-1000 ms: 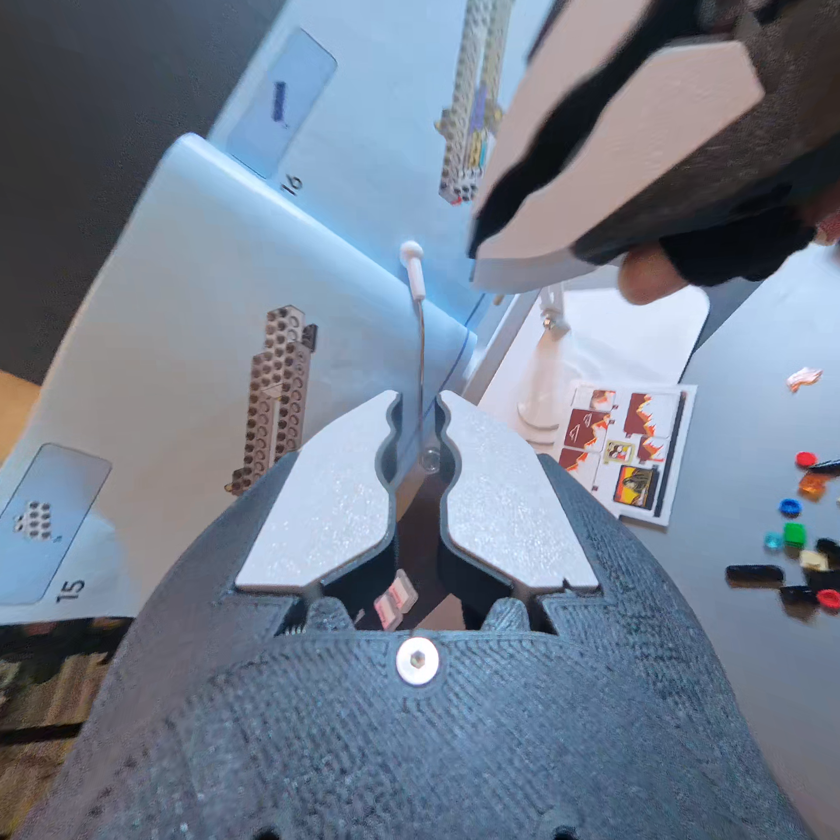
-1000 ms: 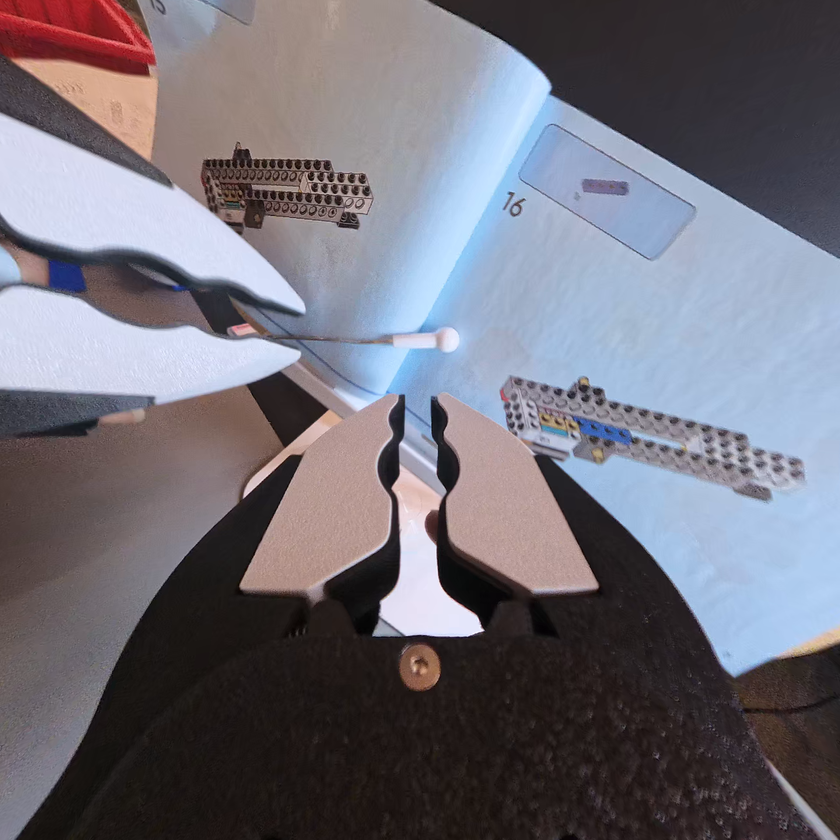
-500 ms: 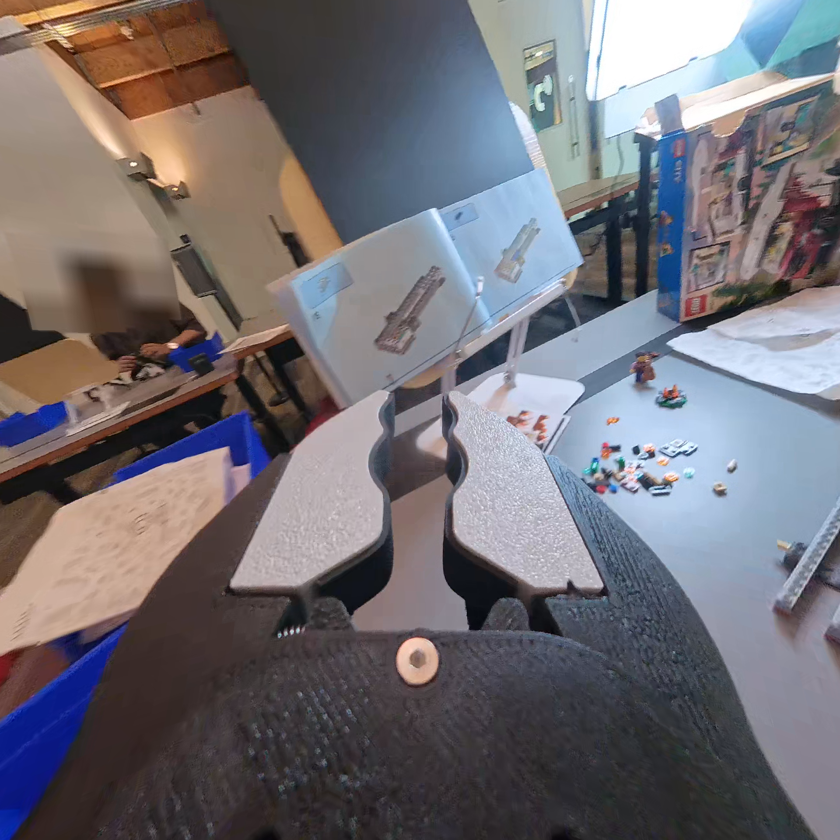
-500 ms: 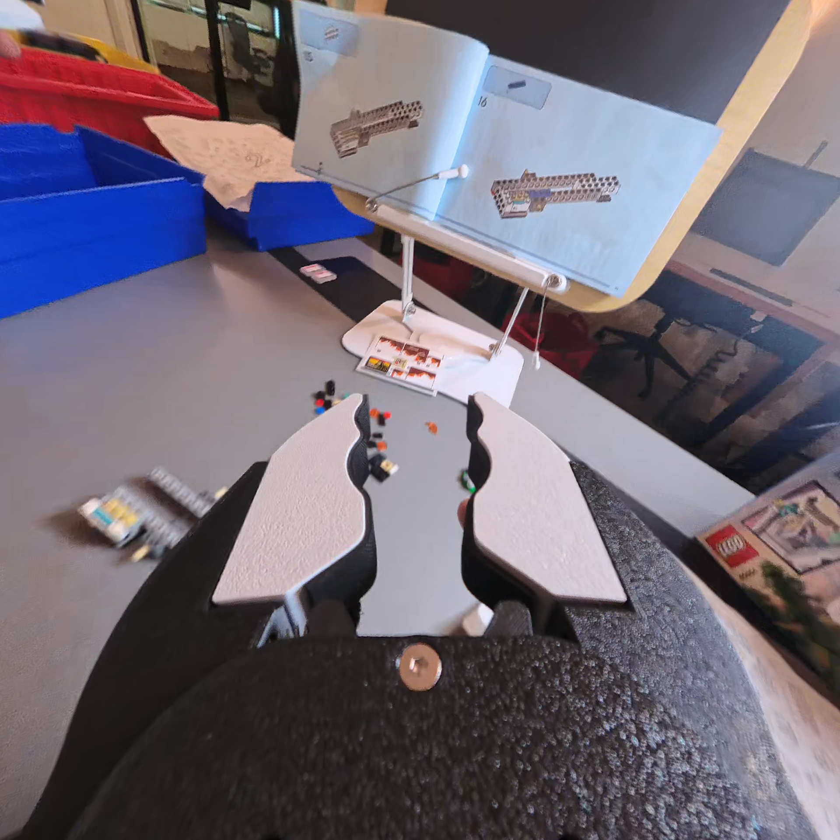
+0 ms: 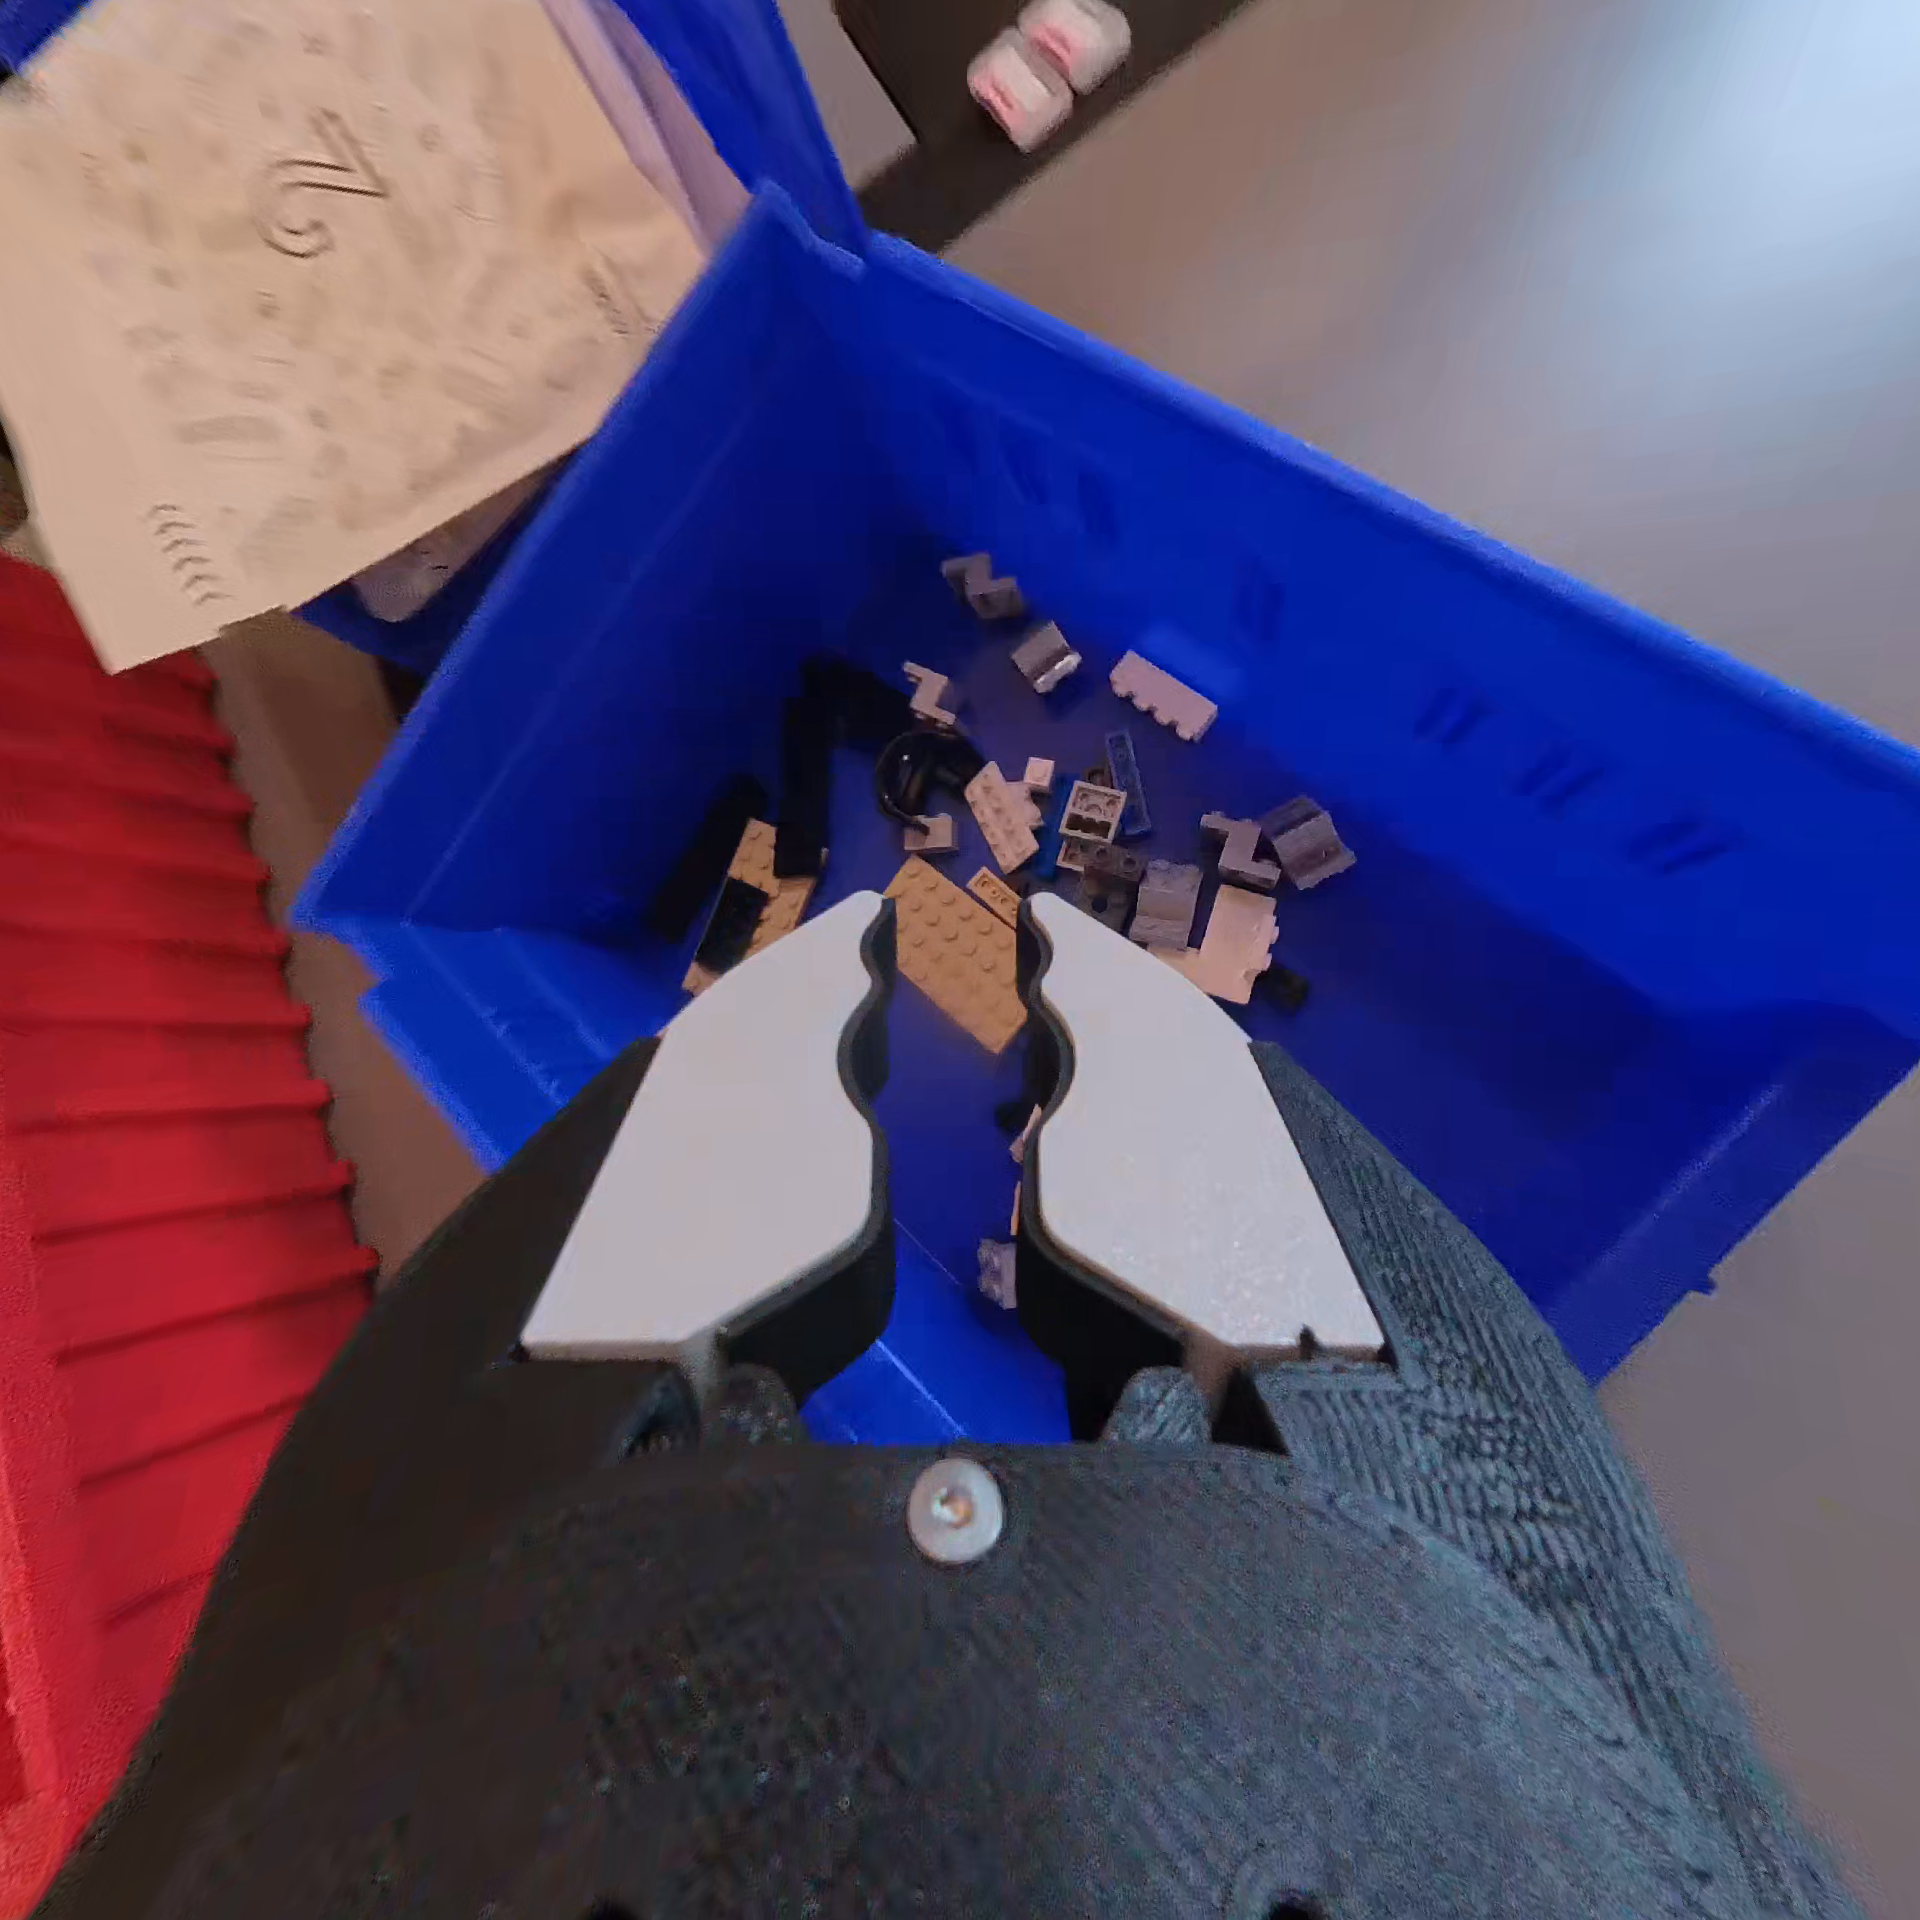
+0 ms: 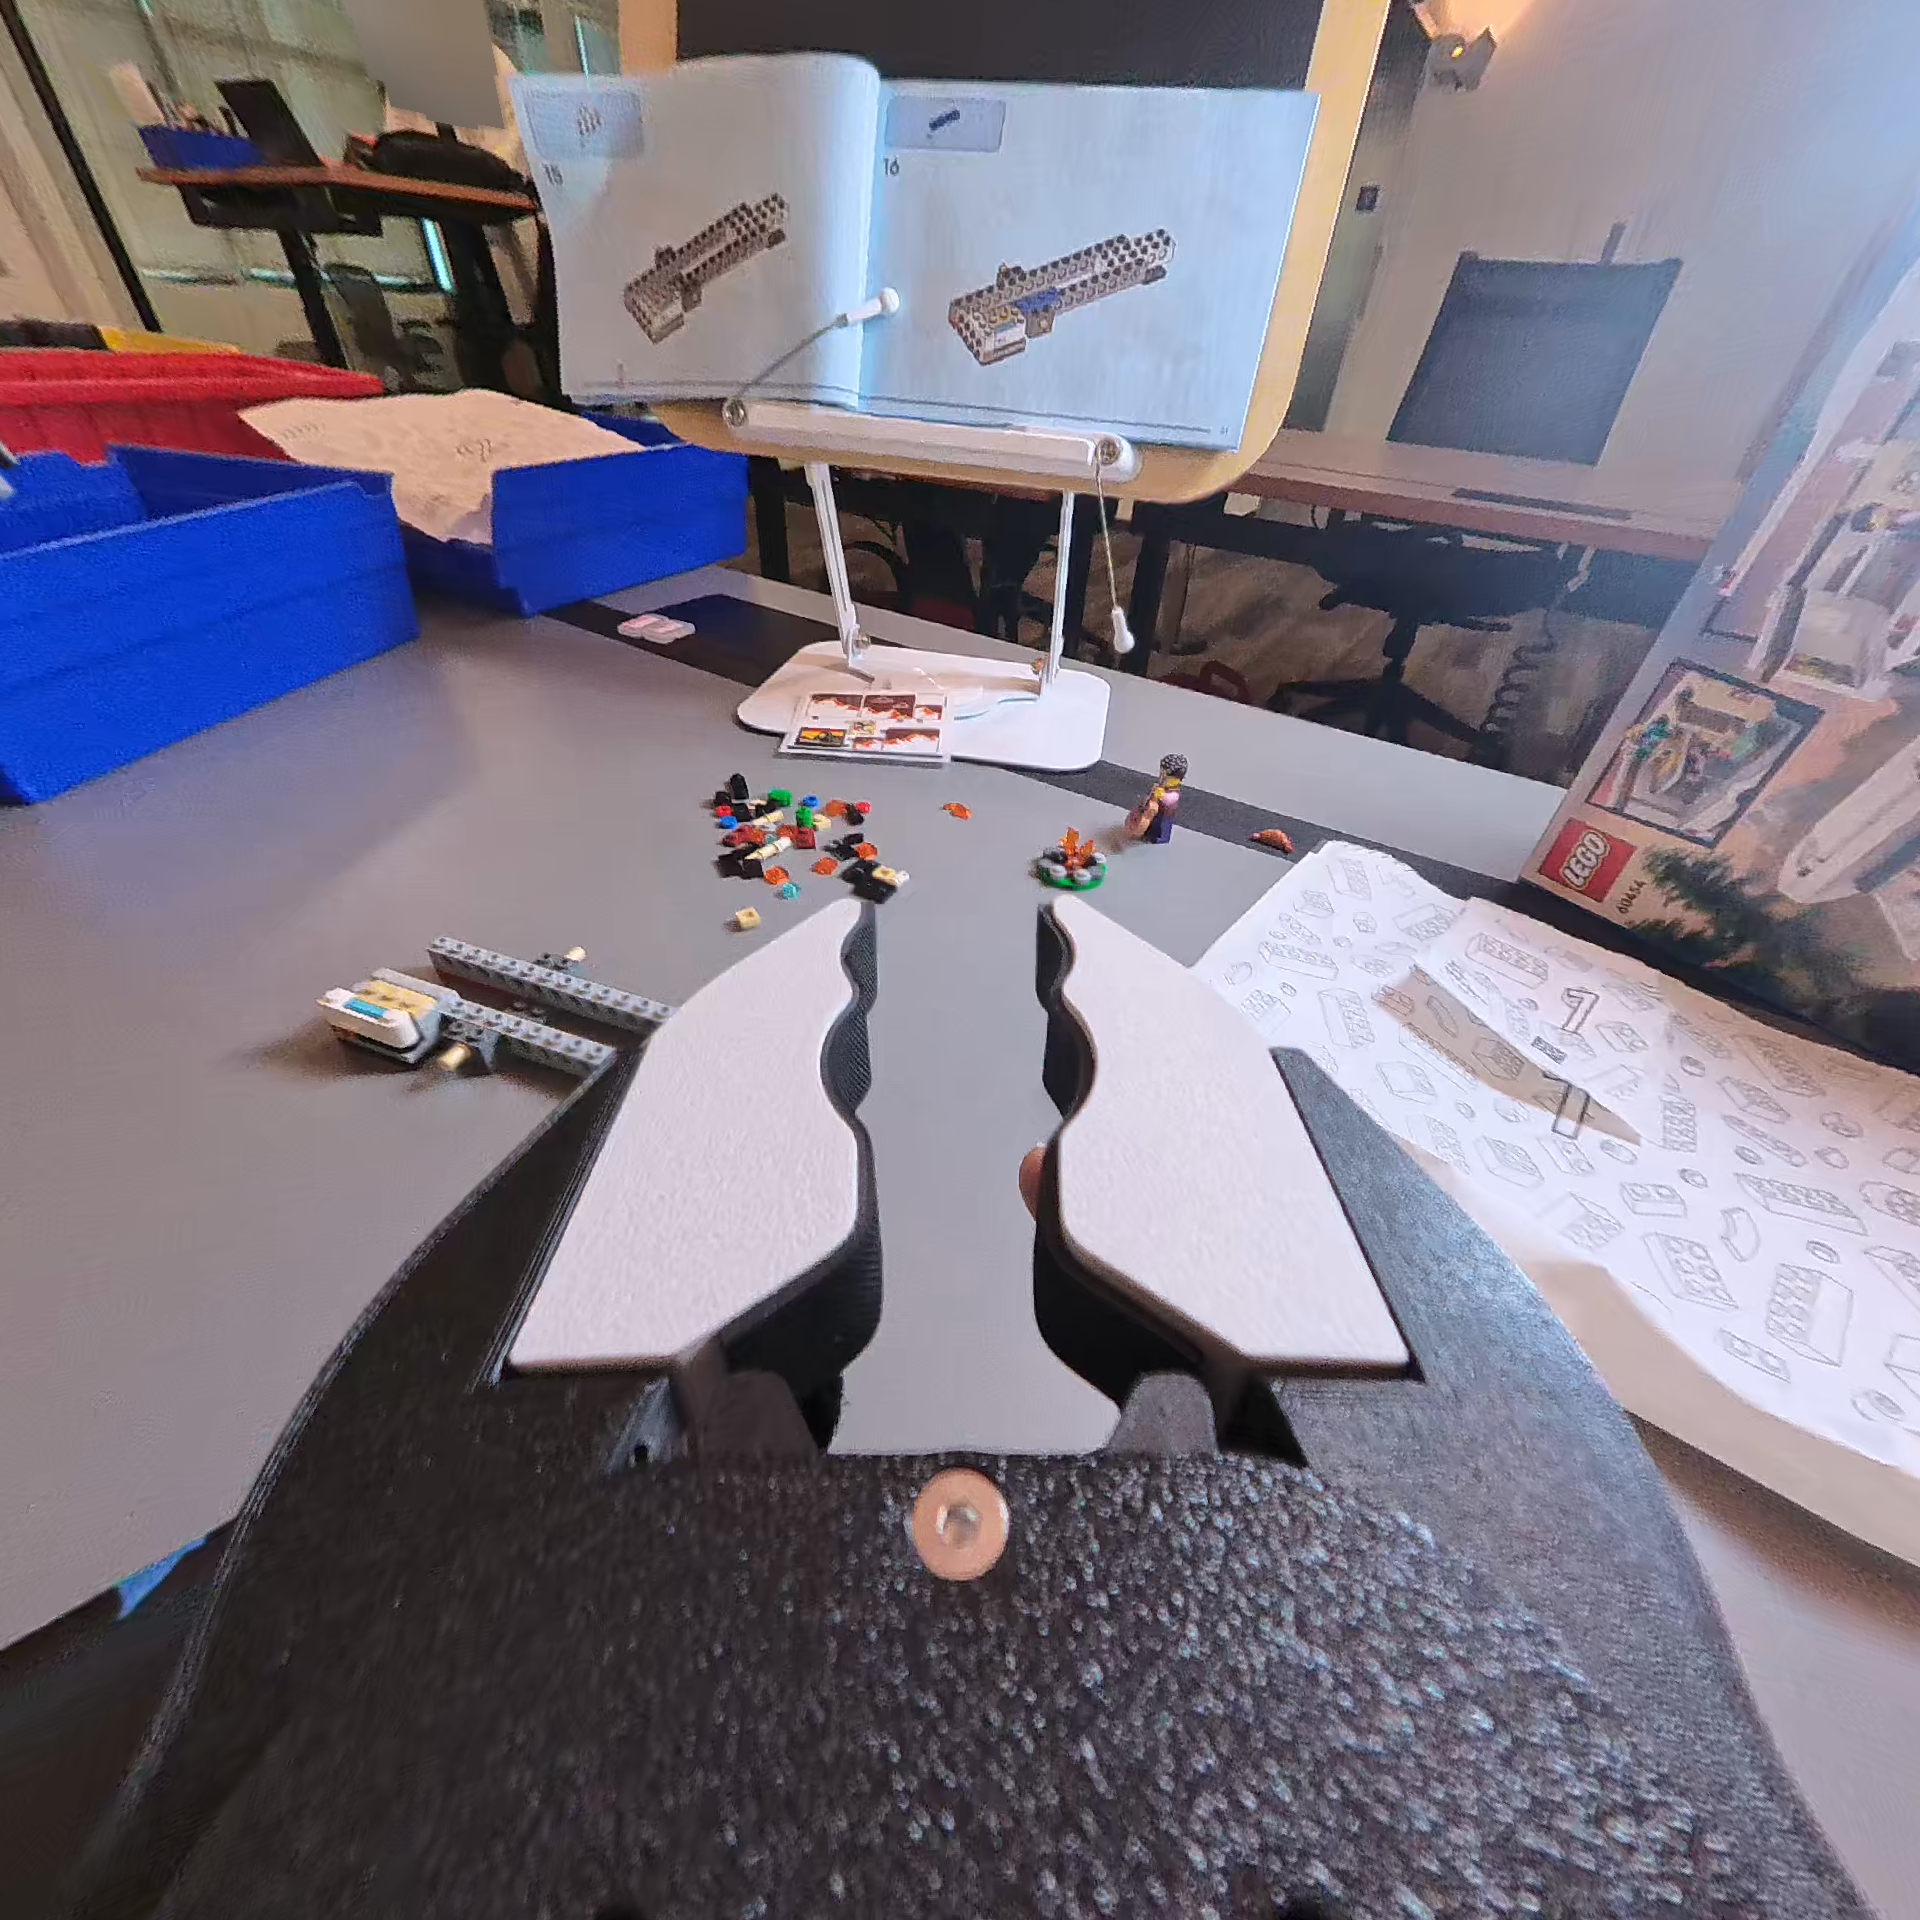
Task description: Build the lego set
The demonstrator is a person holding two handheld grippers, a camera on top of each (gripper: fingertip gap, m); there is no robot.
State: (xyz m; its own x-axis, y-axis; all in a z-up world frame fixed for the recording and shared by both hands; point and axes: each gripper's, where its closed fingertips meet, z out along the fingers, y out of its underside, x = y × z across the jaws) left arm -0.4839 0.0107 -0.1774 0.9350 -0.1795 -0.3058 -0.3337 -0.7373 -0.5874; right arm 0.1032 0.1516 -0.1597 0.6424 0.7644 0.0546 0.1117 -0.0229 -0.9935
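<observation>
Tongs released on both sides: our left tongs [image 5: 954,914] have swung from the instruction booklet [image 6: 894,229] to the blue bin [image 5: 1039,436], hunting bricks; right tongs [image 6: 956,914] hover over the tabletop [image 6: 312,831].

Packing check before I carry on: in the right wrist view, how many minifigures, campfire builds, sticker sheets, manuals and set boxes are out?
Minifigure: 1
Campfire: 1
Sticker sheet: 1
Manual: 1
Box: 1
Total: 5
</observation>
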